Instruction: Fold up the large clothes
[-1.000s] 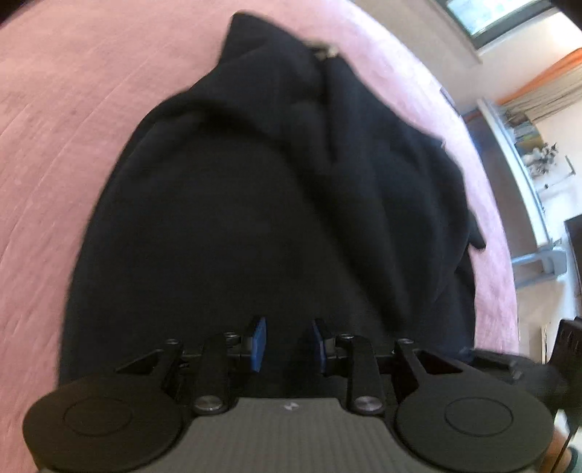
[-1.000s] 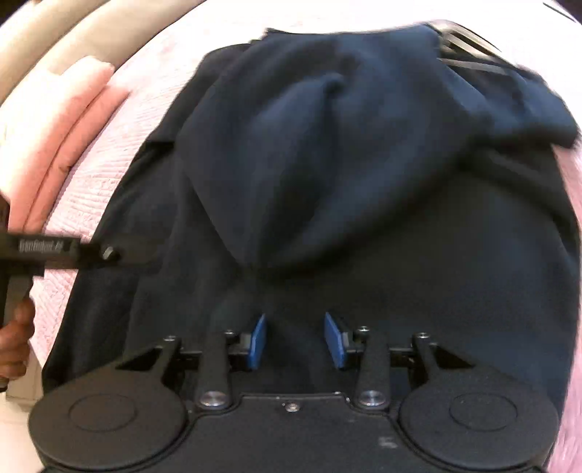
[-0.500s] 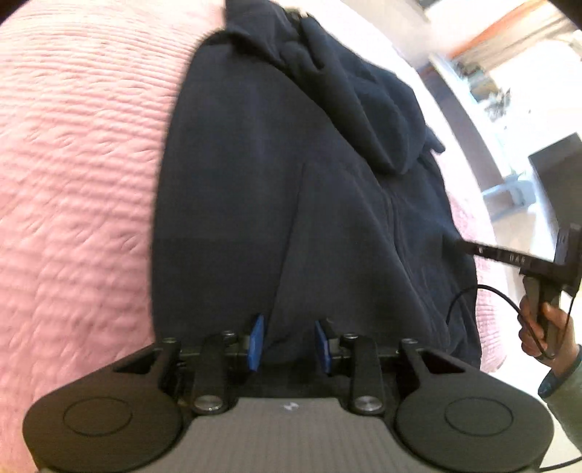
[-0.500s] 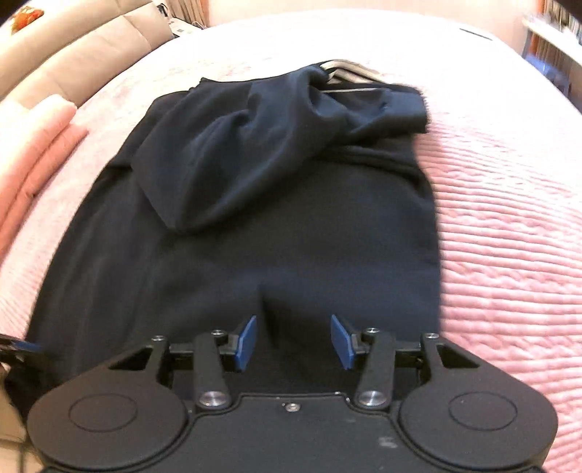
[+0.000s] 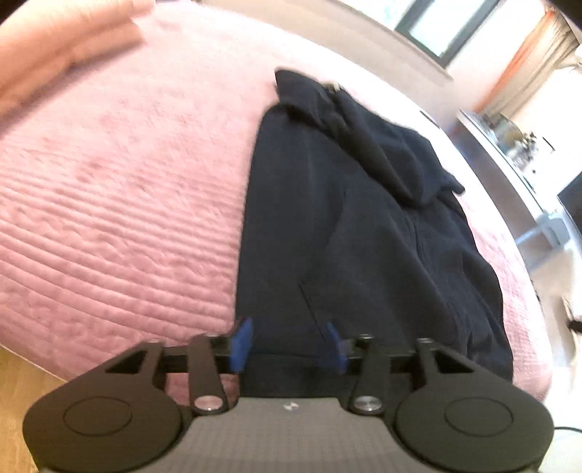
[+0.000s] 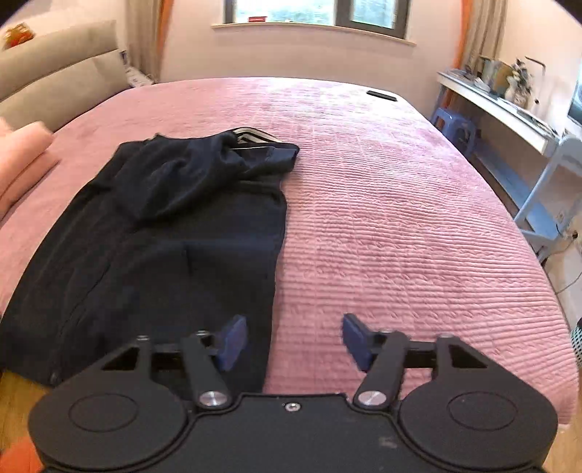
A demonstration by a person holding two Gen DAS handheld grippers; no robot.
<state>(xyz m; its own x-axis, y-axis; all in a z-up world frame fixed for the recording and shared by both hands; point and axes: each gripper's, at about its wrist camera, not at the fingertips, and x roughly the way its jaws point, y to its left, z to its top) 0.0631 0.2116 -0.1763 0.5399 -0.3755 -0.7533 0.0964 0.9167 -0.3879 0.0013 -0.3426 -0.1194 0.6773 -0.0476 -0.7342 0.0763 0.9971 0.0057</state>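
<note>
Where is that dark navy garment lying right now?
The navy garment lies spread on the pink bedspread, on the left in the right wrist view, its bunched end toward the window.

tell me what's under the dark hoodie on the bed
The dark hoodie lies on the pink quilted bedspread. A striped edge peeks out at its far end; anything else beneath is covered.

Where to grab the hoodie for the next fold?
Take the hoodie by its near hem corners, coming from the bed's near edge. The body lies flat with straight side edges and the bunched hood sits at the far end, so the hem can likely be carried over it. Both jaws are opening, nothing between them.
</note>
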